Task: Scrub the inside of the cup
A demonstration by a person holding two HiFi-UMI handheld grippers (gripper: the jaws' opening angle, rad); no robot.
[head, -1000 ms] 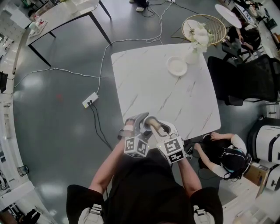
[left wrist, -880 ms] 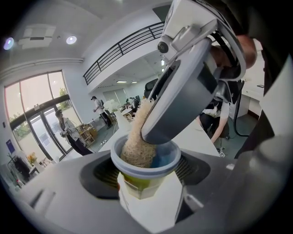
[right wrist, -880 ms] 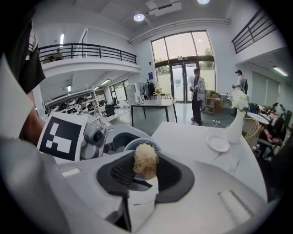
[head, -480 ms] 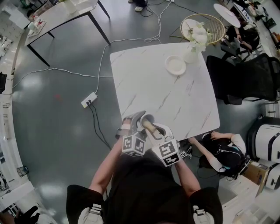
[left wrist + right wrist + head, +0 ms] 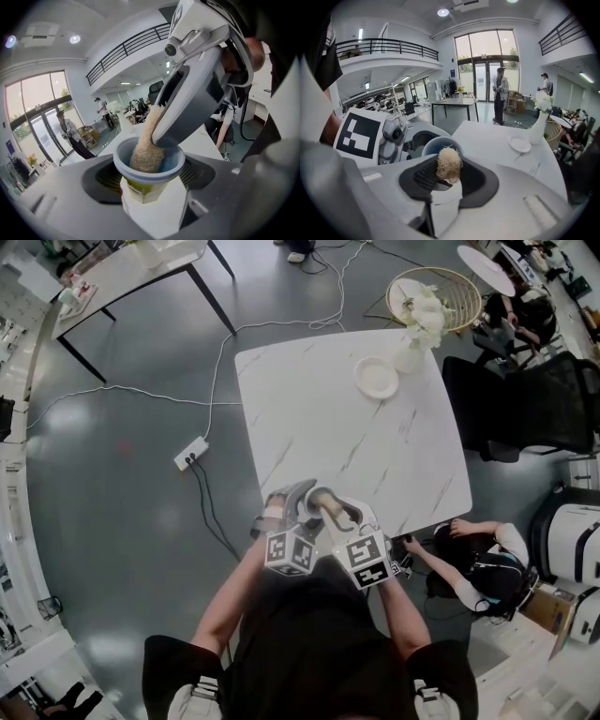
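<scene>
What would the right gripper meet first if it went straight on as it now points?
Probably the blue cup: the brush in the right gripper dips inside and would press its wall or bottom.

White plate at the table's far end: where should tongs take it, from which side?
Pinch the plate by its rim: it lies flat and shallow on the table, so the lip is probably the only hold. Come from its near-left edge in the head view; the vase stands close at its far-right side and would likely block the tongs.
</scene>
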